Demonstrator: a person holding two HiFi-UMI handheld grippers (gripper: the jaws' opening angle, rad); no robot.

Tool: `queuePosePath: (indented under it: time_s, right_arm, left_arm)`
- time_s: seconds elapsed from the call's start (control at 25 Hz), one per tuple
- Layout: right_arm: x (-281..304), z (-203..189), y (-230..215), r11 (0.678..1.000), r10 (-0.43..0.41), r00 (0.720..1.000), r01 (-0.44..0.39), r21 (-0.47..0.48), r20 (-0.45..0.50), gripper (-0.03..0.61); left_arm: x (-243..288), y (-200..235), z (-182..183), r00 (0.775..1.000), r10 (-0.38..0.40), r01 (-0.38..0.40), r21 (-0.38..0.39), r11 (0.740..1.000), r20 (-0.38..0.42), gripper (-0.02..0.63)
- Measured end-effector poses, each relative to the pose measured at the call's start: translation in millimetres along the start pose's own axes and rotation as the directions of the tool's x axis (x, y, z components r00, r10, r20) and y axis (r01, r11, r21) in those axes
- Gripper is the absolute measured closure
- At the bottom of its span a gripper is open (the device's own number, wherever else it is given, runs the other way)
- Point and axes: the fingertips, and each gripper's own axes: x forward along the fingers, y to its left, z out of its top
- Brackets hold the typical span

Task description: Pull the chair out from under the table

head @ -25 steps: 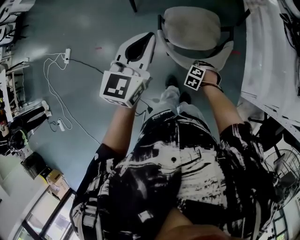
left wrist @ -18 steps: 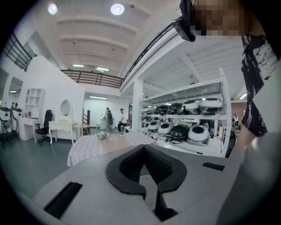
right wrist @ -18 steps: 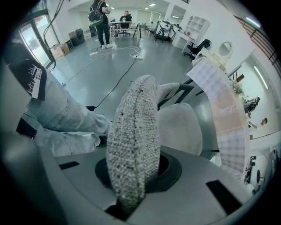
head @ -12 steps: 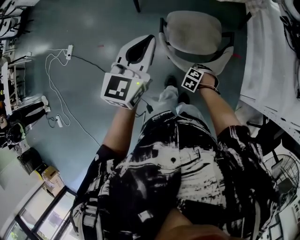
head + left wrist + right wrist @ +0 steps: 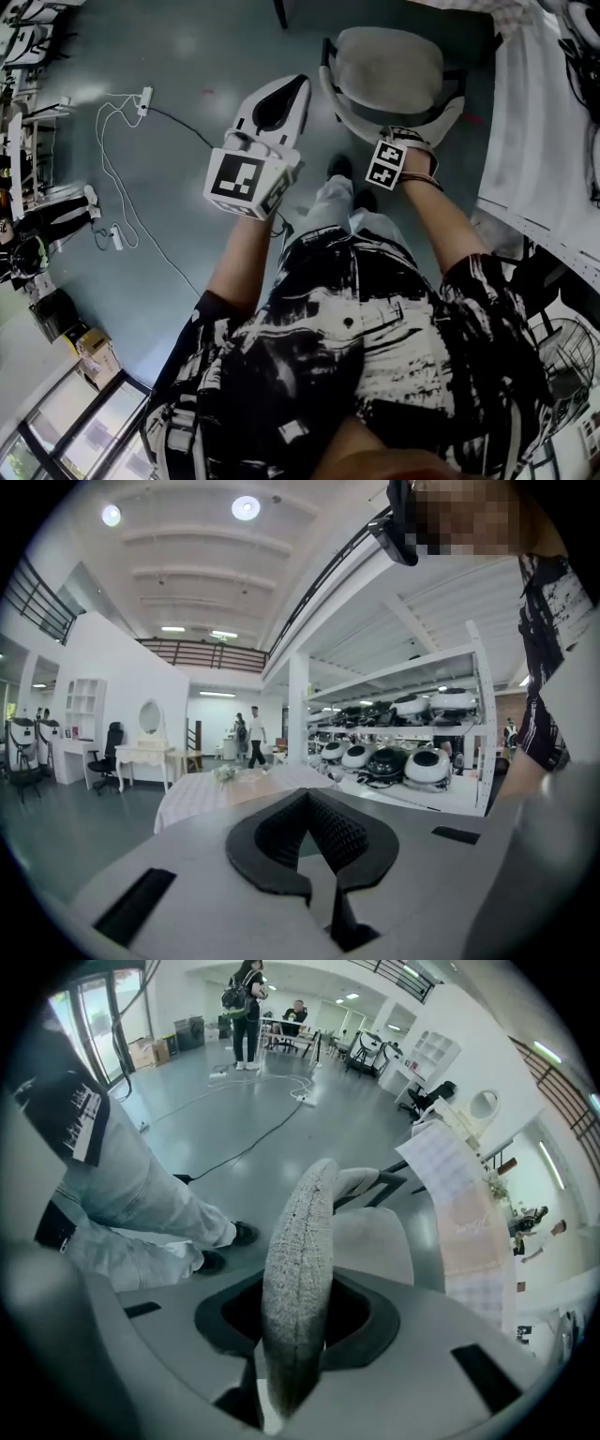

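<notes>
Your right gripper (image 5: 292, 1380) had just eased its jaws apart, loosening around the backrest rim (image 5: 300, 1260) between them. The chair (image 5: 389, 61) had barely shifted, standing clear beside the table (image 5: 544, 141). Your left gripper (image 5: 298, 86) hung closed, empty, farther from the table.

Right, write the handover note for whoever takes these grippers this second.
Left gripper: shut, empty, held in the air beside the chair.
Right gripper: jaws have just been opening. The chair's backrest sits between them, and the pads look off it.
Chair: seat looks clear of the table.
Done: chair looks pulled out.
Left: lift the right gripper off the backrest.
</notes>
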Motion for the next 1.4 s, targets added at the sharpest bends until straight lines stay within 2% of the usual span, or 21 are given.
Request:
queuePosePath:
  time_s: [0.24,0.32,0.4,0.44,0.52,0.64,0.72,0.8,0.88,0.96,1.04,1.16,1.28,1.4]
  right_arm:
    - [-68,23,-5,1.000,-0.026,0.993,0.024,0.013,0.116,0.450]
    - [-106,35,-21,0.996,-0.073,0.978,0.060,0.073,0.196,0.466]
    - [-155,50,-50,0.977,-0.149,0.942,0.094,0.189,0.302,0.469]
    - [-183,58,-66,0.960,-0.193,0.912,0.099,0.263,0.361,0.471]
    - [-241,73,-99,0.905,-0.301,0.826,0.090,0.415,0.477,0.476]
    - [-330,80,-140,0.808,-0.489,0.657,0.092,0.582,0.575,0.497]
    - [-385,77,-160,0.752,-0.599,0.540,0.125,0.647,0.592,0.514]
    - [-432,72,-170,0.709,-0.673,0.433,0.146,0.690,0.600,0.526]
    - [-469,68,-172,0.681,-0.715,0.353,0.152,0.717,0.604,0.534]
    - [-495,66,-173,0.665,-0.735,0.305,0.152,0.731,0.605,0.541]
    - [-512,66,-176,0.652,-0.750,0.275,0.155,0.743,0.601,0.553]
    - [-524,67,-182,0.629,-0.772,0.256,0.173,0.758,0.582,0.577]
    - [-528,68,-187,0.613,-0.785,0.254,0.184,0.769,0.565,0.577]
    - [-528,67,-191,0.600,-0.794,0.265,0.194,0.776,0.547,0.578]
  left_arm:
    - [-9,-13,25,0.998,-0.051,0.049,0.034,0.998,0.040,0.614]
    - [-6,-16,36,0.995,-0.078,0.077,0.033,0.996,0.056,0.614]
    - [0,-18,45,0.991,-0.117,0.114,0.043,0.993,0.072,0.614]
    - [3,-19,50,0.988,-0.135,0.132,0.046,0.990,0.076,0.614]
    - [7,-18,57,0.982,-0.168,0.165,0.049,0.985,0.082,0.614]
    - [13,-15,67,0.976,-0.200,0.196,0.053,0.979,0.088,0.614]
    - [16,-10,75,0.973,-0.209,0.205,0.055,0.977,0.099,0.614]
    - [16,-7,84,0.970,-0.217,0.211,0.066,0.975,0.113,0.614]
    - [15,-7,93,0.966,-0.226,0.217,0.081,0.973,0.126,0.614]
    - [14,-9,103,0.963,-0.231,0.220,0.090,0.971,0.139,0.614]
    - [13,-10,112,0.959,-0.238,0.225,0.096,0.970,0.154,0.614]
    - [12,-15,123,0.951,-0.257,0.241,0.111,0.964,0.170,0.614]
    - [13,-17,129,0.945,-0.273,0.254,0.119,0.960,0.178,0.614]
    - [13,-19,137,0.943,-0.278,0.258,0.126,0.958,0.183,0.614]
